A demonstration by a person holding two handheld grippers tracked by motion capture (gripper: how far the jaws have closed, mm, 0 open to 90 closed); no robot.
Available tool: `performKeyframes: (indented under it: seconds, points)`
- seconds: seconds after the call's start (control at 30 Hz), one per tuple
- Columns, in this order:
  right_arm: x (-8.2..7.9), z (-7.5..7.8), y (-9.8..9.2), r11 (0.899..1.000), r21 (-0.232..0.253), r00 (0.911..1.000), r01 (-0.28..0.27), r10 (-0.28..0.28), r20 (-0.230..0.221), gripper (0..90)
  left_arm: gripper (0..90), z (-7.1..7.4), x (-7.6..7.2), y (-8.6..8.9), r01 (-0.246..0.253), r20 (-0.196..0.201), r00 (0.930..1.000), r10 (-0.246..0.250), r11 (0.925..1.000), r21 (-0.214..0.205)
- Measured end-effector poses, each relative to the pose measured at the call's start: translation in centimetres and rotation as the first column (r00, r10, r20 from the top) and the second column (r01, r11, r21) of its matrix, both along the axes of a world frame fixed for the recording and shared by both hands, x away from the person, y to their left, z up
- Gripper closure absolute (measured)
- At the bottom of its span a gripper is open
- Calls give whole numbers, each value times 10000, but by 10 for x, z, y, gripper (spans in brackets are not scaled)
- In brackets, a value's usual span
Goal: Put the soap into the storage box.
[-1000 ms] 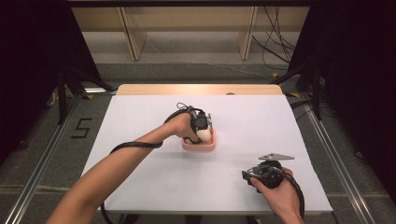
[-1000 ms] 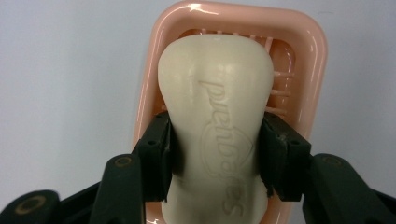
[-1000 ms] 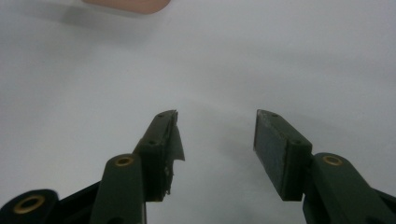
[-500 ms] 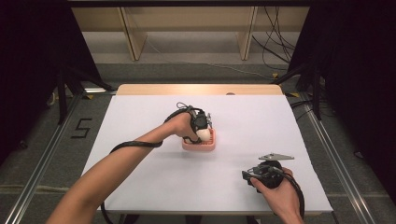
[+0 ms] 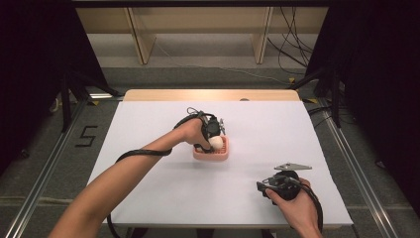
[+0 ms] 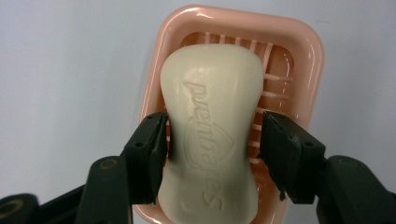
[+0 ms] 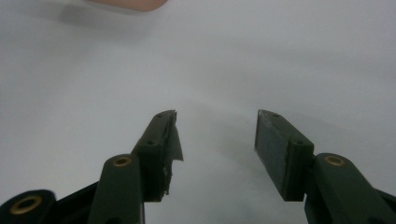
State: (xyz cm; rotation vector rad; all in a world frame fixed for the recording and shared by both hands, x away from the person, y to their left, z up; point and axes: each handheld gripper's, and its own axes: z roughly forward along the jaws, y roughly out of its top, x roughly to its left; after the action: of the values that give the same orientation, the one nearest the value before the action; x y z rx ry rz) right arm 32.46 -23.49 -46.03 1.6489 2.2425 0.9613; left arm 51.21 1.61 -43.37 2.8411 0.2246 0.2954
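Observation:
A cream bar of soap (image 6: 212,93) with embossed lettering lies lengthwise over a pink ribbed soap dish (image 6: 313,60). My left gripper (image 6: 212,128) is shut on the bar's waist, one black jaw pressed against each side. In the high view the soap (image 5: 216,143) and the left gripper (image 5: 213,133) sit at the dish (image 5: 213,155) near the table's middle. My right gripper (image 5: 265,187) rests low over the white table at the front right. Its jaws stand open in the right gripper view (image 7: 217,119) with nothing between them.
The white tabletop (image 5: 148,129) has bare room all around the dish. A wooden strip (image 5: 208,94) runs along its far edge. The dish's pink corner (image 7: 130,3) shows at the top of the right gripper view. Cables trail from both grippers.

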Motion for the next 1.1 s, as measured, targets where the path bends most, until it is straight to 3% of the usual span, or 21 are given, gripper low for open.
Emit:
performKeyframes:
  seconds: [0.33, 0.57, 0.73, 0.77, 0.8, 0.83, 0.87, 0.9, 0.97, 1.0, 1.07, 1.1]
  points:
    - [1, -1, -2, 9999, -75, 9998, -148, 149, 91, 486, 352, 23, -12, 11, -21, 425, 9991, 46, 9982, -598]
    - [0, 0, 0, 9999, -53, 9999, -105, 105, 29, 485, 333, 34, -31, 32, -550, 625, 9959, 653, 9865, -1546]
    - [1, -1, -1, 9999, -87, 9999, -89, 90, 81, 485, 331, 33, -48, 57, -1410, 550, 9861, 1567, 9651, -2209]
    - [1, -1, -1, 9999, -140, 9999, -58, 59, 87, 485, 331, 31, -52, 62, -1538, 536, 9838, 1711, 9592, -2372]
    - [1, -2, 0, 9999, -135, 9999, -4, 6, 162, 484, 330, 29, -59, 73, -1781, 530, 9786, 1989, 9473, -2661]
    - [1, -2, 0, 9999, -135, 9999, -4, 6, 162, 484, 330, 29, -59, 73, -1781, 530, 9786, 1989, 9473, -2661]
    - [1, -2, 1, 9999, -111, 9999, 27, -26, 105, 485, 330, 28, -63, 79, -1863, 519, 9766, 2085, 9422, -2786]
    - [0, -1, 1, 9999, -106, 10000, 72, -72, -32, 484, 330, 25, -68, 85, -2084, 471, 9711, 2338, 9279, -3090]
    - [0, -1, 1, 9998, -170, 10000, 84, -84, -8, 484, 330, 24, -75, 94, -2224, 381, 9684, 2463, 9230, -3140]
    - [1, -2, 0, 9998, -190, 10000, -32, 32, 17, 484, 330, 19, -83, 102, -2407, 382, 9624, 2689, 9096, -3388]
    - [1, -3, -1, 9993, -340, 9998, -125, 129, 128, 484, 329, 18, -86, 108, -2436, 295, 9629, 2682, 9110, -3328]
    - [0, -2, 2, 9999, -138, 10000, -25, 25, -18, 484, 329, 11, -95, 119, -2708, 134, 9558, 2937, 8974, -3484]
